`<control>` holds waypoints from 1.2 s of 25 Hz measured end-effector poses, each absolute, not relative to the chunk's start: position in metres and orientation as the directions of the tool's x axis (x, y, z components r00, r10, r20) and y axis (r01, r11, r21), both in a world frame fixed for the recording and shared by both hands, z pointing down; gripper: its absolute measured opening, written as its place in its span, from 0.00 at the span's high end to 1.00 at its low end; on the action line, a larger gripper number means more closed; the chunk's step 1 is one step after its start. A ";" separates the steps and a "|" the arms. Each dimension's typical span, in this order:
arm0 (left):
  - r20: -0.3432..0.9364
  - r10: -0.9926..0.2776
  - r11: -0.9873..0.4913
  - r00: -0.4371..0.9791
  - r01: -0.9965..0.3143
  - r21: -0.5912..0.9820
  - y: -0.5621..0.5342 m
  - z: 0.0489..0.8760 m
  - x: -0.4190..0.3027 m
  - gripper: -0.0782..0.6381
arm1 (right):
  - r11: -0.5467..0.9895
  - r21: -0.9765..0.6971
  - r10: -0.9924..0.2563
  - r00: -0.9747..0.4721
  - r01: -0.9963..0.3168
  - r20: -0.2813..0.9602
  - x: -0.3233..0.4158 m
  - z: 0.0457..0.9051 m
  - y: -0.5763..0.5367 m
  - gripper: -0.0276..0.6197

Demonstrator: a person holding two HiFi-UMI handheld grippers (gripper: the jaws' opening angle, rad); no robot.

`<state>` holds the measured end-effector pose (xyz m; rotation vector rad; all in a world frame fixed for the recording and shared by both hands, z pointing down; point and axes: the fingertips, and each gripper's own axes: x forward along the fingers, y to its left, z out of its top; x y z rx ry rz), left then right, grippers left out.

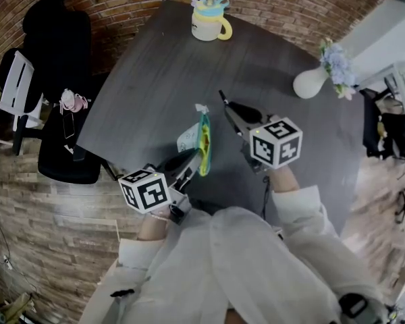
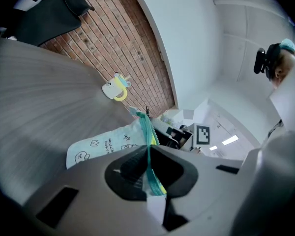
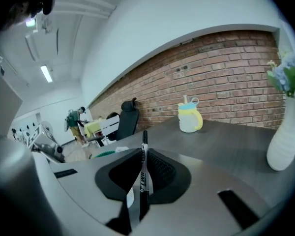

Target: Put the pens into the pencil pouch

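Observation:
The pencil pouch is pale blue with doodles, a green zipper and a yellow lining; it is held up off the dark table. My left gripper is shut on the pouch's zipper edge, which runs between its jaws in the left gripper view. My right gripper is shut on a black and silver pen, to the right of the pouch and above the table. The pen's tip sticks out past the jaws. The pouch's mouth points up and away from me.
A yellow and blue mug stands at the table's far edge. A white vase with blue flowers stands at the right. A black office chair is left of the table, by the brick wall.

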<state>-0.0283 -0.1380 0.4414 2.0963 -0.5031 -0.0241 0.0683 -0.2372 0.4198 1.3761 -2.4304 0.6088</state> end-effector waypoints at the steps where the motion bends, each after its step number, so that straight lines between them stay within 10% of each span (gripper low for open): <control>1: 0.180 -0.363 -0.466 0.914 -0.345 0.815 -0.137 0.441 -0.029 0.86 | 0.467 -0.235 -0.748 -0.523 -0.852 0.409 0.062 0.411 -0.235 0.90; 30: 0.194 -0.362 -0.477 0.912 -0.360 0.801 -0.128 0.440 -0.039 0.86 | 0.698 -0.365 -0.666 -0.746 -0.617 -0.013 -0.044 0.329 -0.188 0.90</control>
